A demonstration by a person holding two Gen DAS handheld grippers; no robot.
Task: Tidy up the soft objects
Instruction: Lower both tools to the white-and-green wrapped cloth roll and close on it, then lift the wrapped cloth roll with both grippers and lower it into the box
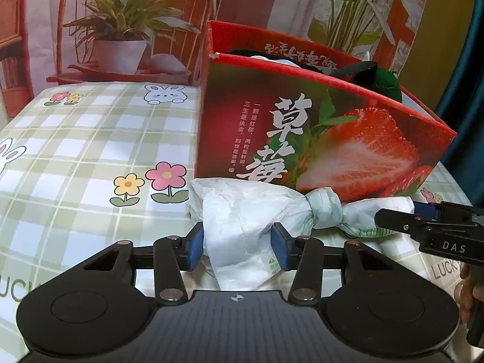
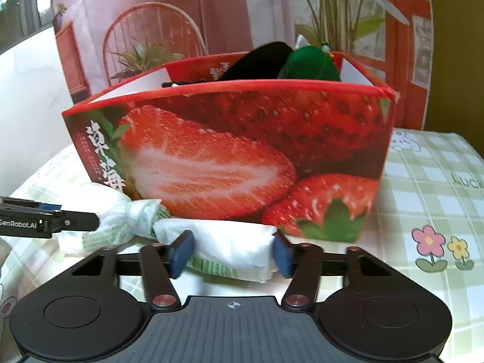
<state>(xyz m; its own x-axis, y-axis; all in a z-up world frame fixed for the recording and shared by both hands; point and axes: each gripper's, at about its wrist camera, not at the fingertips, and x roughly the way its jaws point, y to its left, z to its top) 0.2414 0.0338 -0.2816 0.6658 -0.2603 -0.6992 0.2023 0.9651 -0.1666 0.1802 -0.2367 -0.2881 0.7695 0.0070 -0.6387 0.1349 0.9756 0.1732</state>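
Note:
A white plastic bag (image 1: 242, 224), knotted in the middle, lies on the checked tablecloth in front of the red strawberry box (image 1: 332, 139). My left gripper (image 1: 237, 242) has its blue pads on either side of the bag's left end. My right gripper (image 2: 231, 252) has its pads on either side of the bag's other end (image 2: 236, 248). The bag bulges between both pairs of pads. The right gripper also shows at the right of the left wrist view (image 1: 390, 219). The box (image 2: 230, 151) holds a black soft item (image 2: 257, 60) and a green soft item (image 2: 311, 63).
The tablecloth (image 1: 90, 151) with flowers and rabbits stretches left of the box and also right of it (image 2: 429, 187). A backdrop printed with plants and a chair (image 1: 127, 30) stands behind the table.

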